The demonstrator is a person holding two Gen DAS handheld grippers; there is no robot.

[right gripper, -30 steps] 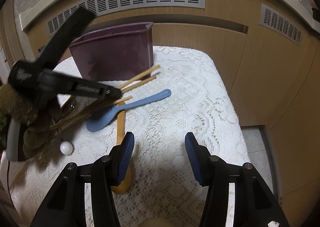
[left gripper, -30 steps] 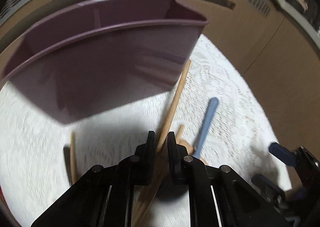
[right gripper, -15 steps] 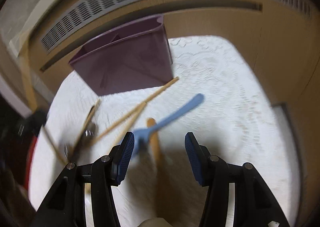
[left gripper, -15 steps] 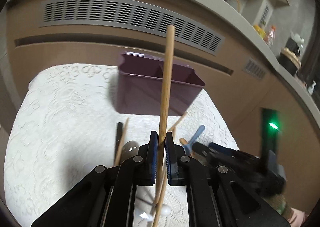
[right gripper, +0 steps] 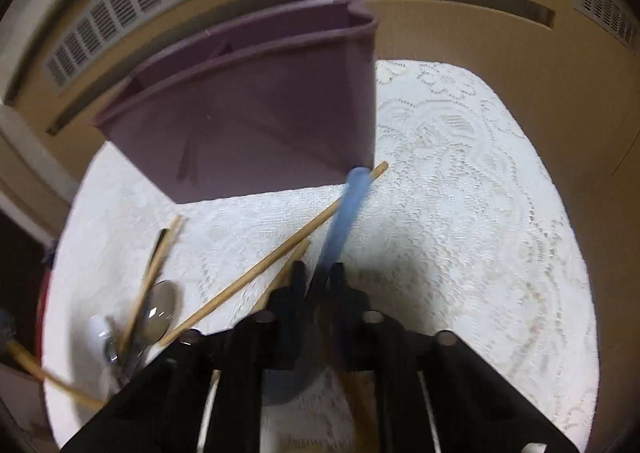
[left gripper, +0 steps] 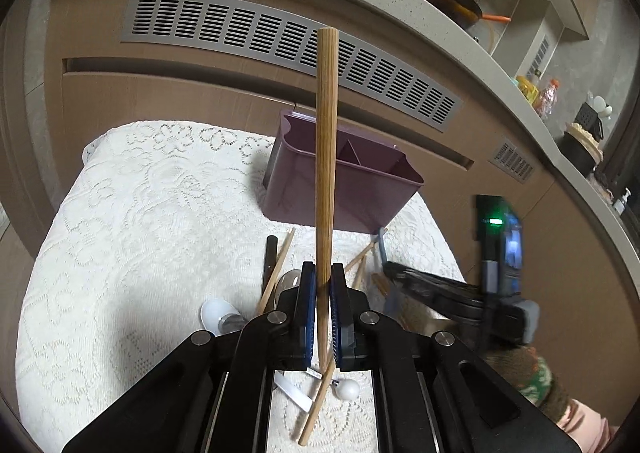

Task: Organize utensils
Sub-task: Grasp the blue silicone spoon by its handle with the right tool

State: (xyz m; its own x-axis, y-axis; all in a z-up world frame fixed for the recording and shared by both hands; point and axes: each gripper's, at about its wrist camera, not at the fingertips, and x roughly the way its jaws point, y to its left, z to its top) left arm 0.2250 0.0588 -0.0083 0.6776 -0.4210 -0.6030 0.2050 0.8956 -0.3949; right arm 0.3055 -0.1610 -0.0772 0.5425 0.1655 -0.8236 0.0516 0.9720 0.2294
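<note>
Left hand-held gripper point(left gripper: 323, 285) clamps a wooden chopstick point(left gripper: 326, 157) upright; the right hand-held gripper point(right gripper: 318, 277) just pinched the blue spoon point(right gripper: 344, 213), loose chopsticks point(right gripper: 280, 253) cluttering the table point(right gripper: 460, 213) before the purple caddy point(right gripper: 256, 109).

A white lace-covered table point(left gripper: 132, 213) carries a purple bin point(left gripper: 340, 189) at its far edge and, nearer, loose chopsticks point(right gripper: 256, 273), a metal spoon point(right gripper: 158, 309), a black stick point(left gripper: 270, 261) and what may be a white spoon point(left gripper: 216, 313), blurred.
</note>
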